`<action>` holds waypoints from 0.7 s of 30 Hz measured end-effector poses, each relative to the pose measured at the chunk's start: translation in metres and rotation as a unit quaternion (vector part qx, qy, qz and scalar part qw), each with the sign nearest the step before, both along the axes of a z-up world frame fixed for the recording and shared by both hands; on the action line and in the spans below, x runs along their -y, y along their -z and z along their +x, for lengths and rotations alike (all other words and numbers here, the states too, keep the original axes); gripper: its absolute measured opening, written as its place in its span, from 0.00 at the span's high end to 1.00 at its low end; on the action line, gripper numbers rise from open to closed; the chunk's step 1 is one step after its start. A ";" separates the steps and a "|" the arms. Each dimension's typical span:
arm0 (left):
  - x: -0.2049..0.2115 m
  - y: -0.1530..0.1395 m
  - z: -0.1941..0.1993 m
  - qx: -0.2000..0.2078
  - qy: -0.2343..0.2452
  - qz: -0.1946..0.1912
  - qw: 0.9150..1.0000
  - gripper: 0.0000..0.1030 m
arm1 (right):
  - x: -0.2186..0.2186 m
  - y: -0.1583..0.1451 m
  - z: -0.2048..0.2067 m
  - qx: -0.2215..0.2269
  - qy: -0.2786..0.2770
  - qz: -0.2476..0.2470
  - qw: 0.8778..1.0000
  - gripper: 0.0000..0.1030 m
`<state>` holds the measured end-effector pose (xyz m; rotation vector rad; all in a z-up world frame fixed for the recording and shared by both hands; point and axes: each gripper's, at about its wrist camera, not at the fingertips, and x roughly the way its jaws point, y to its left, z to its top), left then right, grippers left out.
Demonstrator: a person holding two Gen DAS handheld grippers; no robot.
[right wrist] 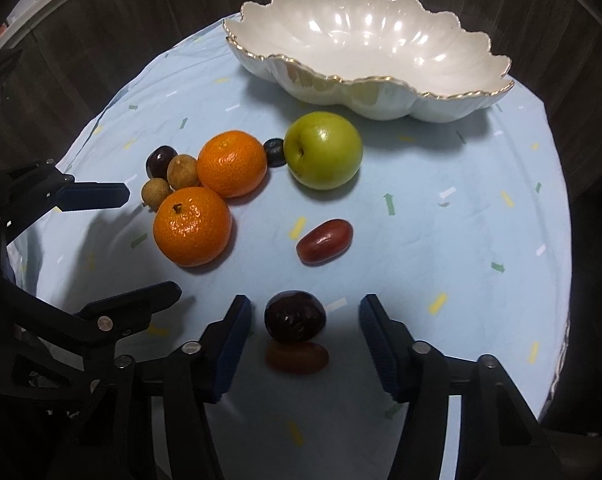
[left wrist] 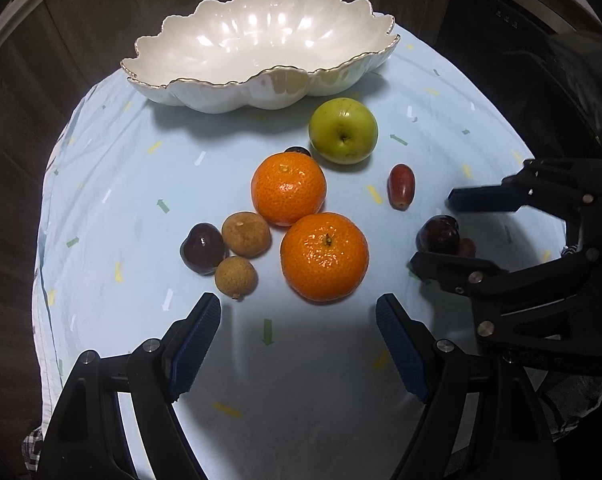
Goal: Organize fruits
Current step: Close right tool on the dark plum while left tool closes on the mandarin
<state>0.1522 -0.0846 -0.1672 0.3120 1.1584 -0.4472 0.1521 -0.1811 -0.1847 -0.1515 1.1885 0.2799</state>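
A white scalloped bowl point(left wrist: 261, 44) point(right wrist: 365, 44) stands empty at the far side of the table. On the blue cloth lie a green apple point(left wrist: 343, 131) point(right wrist: 323, 156), two oranges point(left wrist: 288, 188) point(left wrist: 324, 257) point(right wrist: 232, 163) point(right wrist: 192, 226), two longans point(left wrist: 245, 234) point(left wrist: 235, 276), a dark cherry point(left wrist: 202, 247), a red oblong fruit point(left wrist: 401, 186) point(right wrist: 325, 241) and a dark wrinkled fruit point(left wrist: 438, 234) point(right wrist: 295, 316). My left gripper point(left wrist: 299, 340) is open, just short of the near orange. My right gripper point(right wrist: 306, 344) is open with its fingers either side of the dark wrinkled fruit.
A small dark fruit point(right wrist: 275, 152) sits between the far orange and the apple. Another reddish fruit point(right wrist: 297, 357) lies just behind the wrinkled one, low between my right fingers. The round table's edge point(right wrist: 561, 280) drops off to dark wood flooring.
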 end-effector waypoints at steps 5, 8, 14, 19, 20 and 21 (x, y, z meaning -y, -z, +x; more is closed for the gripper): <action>0.002 0.003 0.000 -0.005 -0.001 -0.008 1.000 0.22 | 0.000 0.004 -0.002 -0.001 -0.002 0.006 1.000 0.60; 0.004 0.004 0.001 -0.005 -0.002 -0.011 1.000 0.22 | 0.001 0.003 -0.001 0.000 0.000 0.011 1.000 0.65; 0.006 0.006 0.005 0.006 -0.009 -0.001 1.000 0.24 | 0.002 0.000 -0.002 0.010 0.003 0.012 1.000 0.67; 0.006 0.006 0.008 0.009 -0.017 -0.006 1.000 0.24 | 0.002 -0.002 -0.003 0.015 0.008 0.012 1.000 0.68; 0.006 0.005 0.008 0.009 -0.020 -0.007 1.000 0.26 | 0.003 -0.002 -0.003 0.015 0.010 0.014 1.000 0.68; 0.005 0.005 0.008 0.009 -0.021 -0.008 1.000 0.29 | 0.003 -0.002 -0.003 0.015 0.011 0.015 1.000 0.68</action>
